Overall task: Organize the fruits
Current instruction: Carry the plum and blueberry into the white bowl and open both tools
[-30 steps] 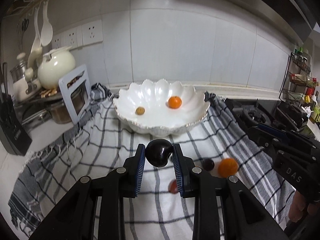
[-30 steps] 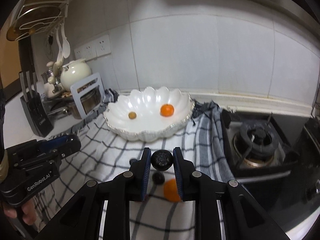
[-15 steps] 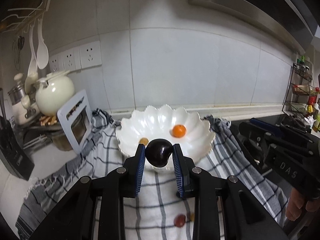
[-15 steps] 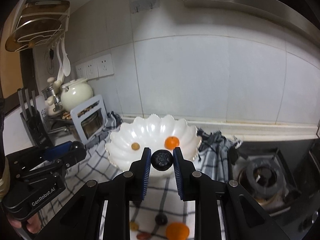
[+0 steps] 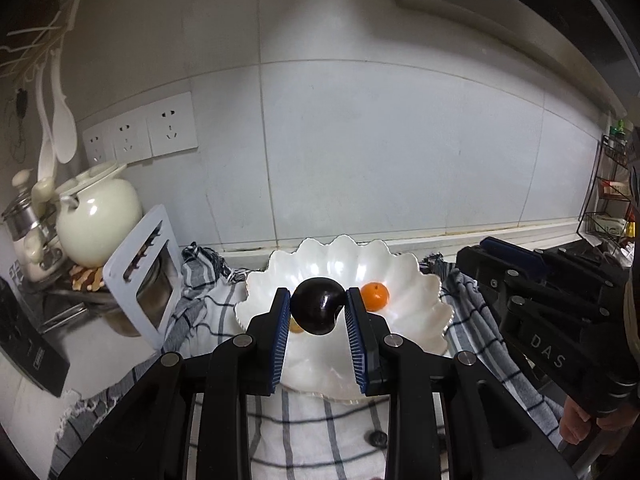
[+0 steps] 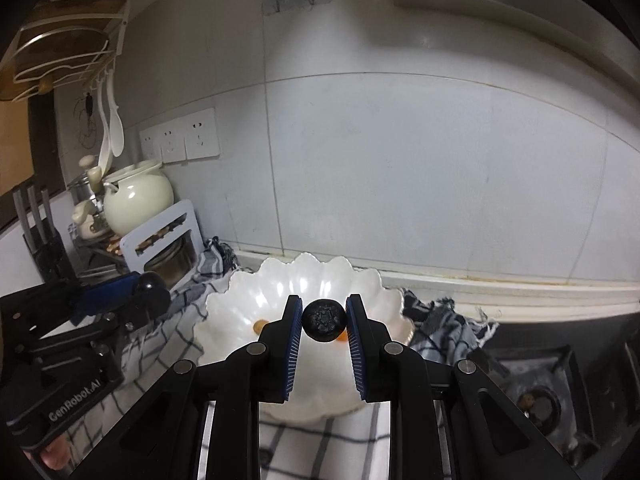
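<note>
While clamped on fruit, both tongs above checked cloth (image 5: 224,320) on counter.
Left tongs (image 5: 318,312) gripping dark plum (image 5: 317,311), right tongs (image 6: 324,320) pinching blueberry (image 6: 324,320), over white bowl (image 5: 416,320); tiled wall (image 5: 380,160) beyond.

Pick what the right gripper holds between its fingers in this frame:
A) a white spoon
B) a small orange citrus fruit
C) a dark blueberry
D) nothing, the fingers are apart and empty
C: in the right wrist view the right gripper is closed on a dark blueberry with its crown facing the camera, held in front of the white scalloped bowl.
</note>
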Demonstrator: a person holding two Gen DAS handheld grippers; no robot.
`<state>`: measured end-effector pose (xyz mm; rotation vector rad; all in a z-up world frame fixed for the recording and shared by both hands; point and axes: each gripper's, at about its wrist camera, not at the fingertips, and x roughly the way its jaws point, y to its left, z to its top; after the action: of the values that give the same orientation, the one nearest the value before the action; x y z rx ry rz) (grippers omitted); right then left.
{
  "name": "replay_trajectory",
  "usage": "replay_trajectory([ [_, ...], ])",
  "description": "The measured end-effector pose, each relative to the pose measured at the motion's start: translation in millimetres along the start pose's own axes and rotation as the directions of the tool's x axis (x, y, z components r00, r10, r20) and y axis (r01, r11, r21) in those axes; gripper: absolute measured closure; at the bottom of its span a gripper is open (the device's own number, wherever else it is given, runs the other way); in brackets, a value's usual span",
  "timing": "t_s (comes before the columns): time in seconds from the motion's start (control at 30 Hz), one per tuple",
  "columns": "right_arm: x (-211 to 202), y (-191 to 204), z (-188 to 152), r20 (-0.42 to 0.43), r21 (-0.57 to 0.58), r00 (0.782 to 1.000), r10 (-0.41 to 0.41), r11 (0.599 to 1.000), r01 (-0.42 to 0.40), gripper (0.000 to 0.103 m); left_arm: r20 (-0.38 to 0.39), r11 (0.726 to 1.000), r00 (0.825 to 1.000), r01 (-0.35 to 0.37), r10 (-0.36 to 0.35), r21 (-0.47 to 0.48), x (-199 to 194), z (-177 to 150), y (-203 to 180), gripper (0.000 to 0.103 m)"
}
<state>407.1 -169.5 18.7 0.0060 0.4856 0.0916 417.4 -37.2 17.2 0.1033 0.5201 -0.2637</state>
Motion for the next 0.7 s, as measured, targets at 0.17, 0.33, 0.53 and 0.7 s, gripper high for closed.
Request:
replay_trajectory([
  [0.17, 26.1, -5.2, 16.1, -0.033, 0.005, 0.999, -0.004, 1.000, 0.004, 0.079, -0.032, 1.000, 0.999, 0.002, -0.002, -0.004, 24.0, 12.8, 4.9, 0.075],
  [0.33, 54.8, -12.1, 28.0, -0.085, 0.015, 0.996, 0.003, 1.000, -0.001, 0.079, -0.081, 1.000, 0.997, 0.020, -0.020, 0.000, 50.3, 26.4, 7.9, 0.075],
  [0.53, 94.4, -21.2, 34.6, -0.169, 0.024, 0.986, 0.007, 1.000, -0.003, 0.079, -0.145, 1.000, 0.989, 0.016, -0.014, 0.013, 86.0, 33.5, 6.4, 0.075],
  [0.7, 129.0, -25.8, 35.9, -0.246, 0.003, 0.969, -0.009, 1.000, 0.010, 0.079, -0.201, 1.000, 0.980, 0.019, -0.017, 0.009, 118.5, 33.6, 9.7, 0.075],
])
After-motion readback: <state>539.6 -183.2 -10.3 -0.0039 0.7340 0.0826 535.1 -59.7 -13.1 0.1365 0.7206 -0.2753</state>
